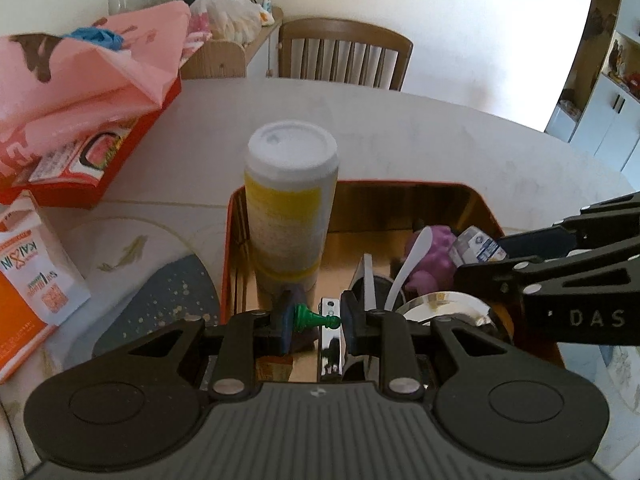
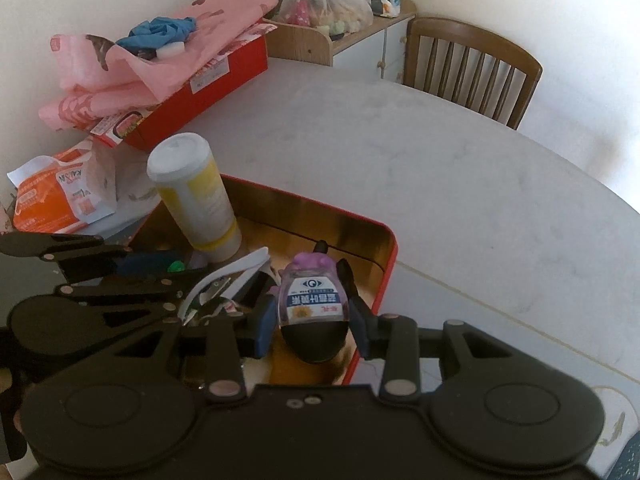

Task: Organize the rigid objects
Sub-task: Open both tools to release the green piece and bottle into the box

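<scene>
A red tin box [image 1: 486, 204] with a gold inside stands on the white table; it also shows in the right wrist view [image 2: 386, 280]. My left gripper [image 1: 316, 320] is shut on a green chess pawn [image 1: 316, 317], held sideways over the box. My right gripper [image 2: 312, 316] is shut on a small black-capped bottle [image 2: 310, 300] with a blue-and-white label, just above the box. The bottle also shows in the left wrist view [image 1: 478, 246]. A yellow-and-white tube with a white cap [image 1: 290, 208] stands in the box, seen also in the right wrist view [image 2: 196, 196].
The box also holds a purple toy [image 1: 434, 256], a white spoon [image 1: 410, 264], a metal lid [image 1: 444, 306] and a chrome piece [image 1: 330, 336]. A red carton with pink wrapping [image 1: 80, 92], an orange packet [image 1: 28, 280] and a dark plate [image 1: 168, 296] lie left. A wooden chair [image 1: 344, 54] stands behind the table.
</scene>
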{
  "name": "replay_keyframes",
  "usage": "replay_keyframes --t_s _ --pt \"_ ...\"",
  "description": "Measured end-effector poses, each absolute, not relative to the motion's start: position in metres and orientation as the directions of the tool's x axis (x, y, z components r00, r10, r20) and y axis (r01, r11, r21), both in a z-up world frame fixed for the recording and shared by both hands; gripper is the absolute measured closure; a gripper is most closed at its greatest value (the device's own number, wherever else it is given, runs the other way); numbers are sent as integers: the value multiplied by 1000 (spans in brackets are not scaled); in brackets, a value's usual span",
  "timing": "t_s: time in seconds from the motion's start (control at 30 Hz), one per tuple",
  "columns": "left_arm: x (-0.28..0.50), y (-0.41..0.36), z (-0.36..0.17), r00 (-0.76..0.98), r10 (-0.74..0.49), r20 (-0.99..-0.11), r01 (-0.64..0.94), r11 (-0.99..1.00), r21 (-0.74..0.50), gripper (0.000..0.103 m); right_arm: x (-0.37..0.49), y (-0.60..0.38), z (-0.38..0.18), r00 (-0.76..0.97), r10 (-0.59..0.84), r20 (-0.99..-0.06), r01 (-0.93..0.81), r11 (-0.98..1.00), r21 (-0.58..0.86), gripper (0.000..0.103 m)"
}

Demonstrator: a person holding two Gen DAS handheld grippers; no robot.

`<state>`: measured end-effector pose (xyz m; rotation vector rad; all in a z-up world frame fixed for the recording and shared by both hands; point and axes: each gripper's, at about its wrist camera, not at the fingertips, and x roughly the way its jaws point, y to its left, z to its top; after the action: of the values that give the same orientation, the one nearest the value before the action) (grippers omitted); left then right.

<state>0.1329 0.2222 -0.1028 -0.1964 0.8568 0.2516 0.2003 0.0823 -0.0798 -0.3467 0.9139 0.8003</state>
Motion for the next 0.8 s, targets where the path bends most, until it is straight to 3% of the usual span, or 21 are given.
replay_keyframes --t_s 0.3,0.43,0.57,0.73,0.8 --pt "133 217 -104 625 135 -769 -283 957 -62 79 198 80 -76 366 469 -804 -735 676 59 62" --pt "131 217 -103 623 140 -769 -289 955 -60 79 196 75 -72 373 477 -796 -729 682 67 54" --pt "127 217 -100 627 141 -766 -294 954 -65 78 192 70 -68 374 484 -791 -728 681 72 53" --pt "120 215 -92 645 132 -753 -289 954 -81 64 182 64 -61 373 500 -782 -731 677 85 49" --pt "115 214 -88 656 140 -742 -292 953 -78 47 177 61 -57 374 508 -776 -735 673 87 48"
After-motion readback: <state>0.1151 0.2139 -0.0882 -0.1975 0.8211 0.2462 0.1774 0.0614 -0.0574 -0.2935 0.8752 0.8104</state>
